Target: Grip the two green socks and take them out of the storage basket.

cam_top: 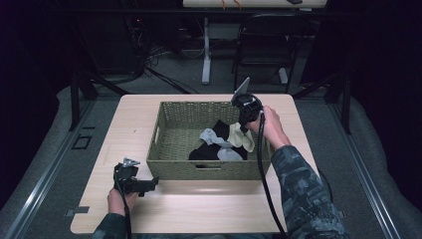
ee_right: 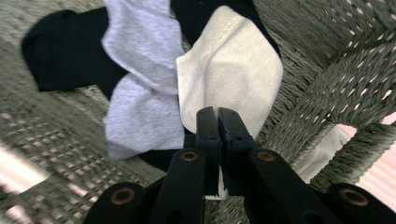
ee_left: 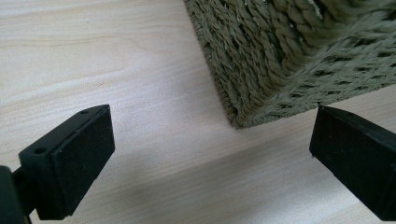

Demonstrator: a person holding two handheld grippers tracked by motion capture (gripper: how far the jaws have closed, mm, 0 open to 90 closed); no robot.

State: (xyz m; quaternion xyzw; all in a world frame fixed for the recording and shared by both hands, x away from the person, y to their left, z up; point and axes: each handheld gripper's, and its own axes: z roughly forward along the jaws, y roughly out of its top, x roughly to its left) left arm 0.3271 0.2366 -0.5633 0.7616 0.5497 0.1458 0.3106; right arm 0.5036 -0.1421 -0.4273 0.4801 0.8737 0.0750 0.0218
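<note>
A woven olive basket [cam_top: 169,169] stands on the light wooden table [cam_top: 199,209]. Inside it lie a black sock [cam_top: 204,152], a grey sock [cam_top: 211,136] and a cream sock [cam_top: 241,135]. My right gripper [cam_top: 245,127] hangs over the basket's right side, shut on the cream sock [ee_right: 229,70], whose cloth shows pinched between the jaws of that gripper [ee_right: 218,116]. Beside it lies the grey sock [ee_right: 140,102] on the black sock [ee_right: 65,51]. My left gripper [cam_top: 152,183] rests open on the table by the basket's near left corner [ee_left: 252,107], its gap [ee_left: 210,135] holding nothing.
Behind the table, a black chair [cam_top: 266,45] and a white desk leg [cam_top: 206,50] stand on the dark floor. Bare tabletop stretches left of the basket and along the front edge. The right gripper's cable [cam_top: 261,164] runs down past the basket's right wall.
</note>
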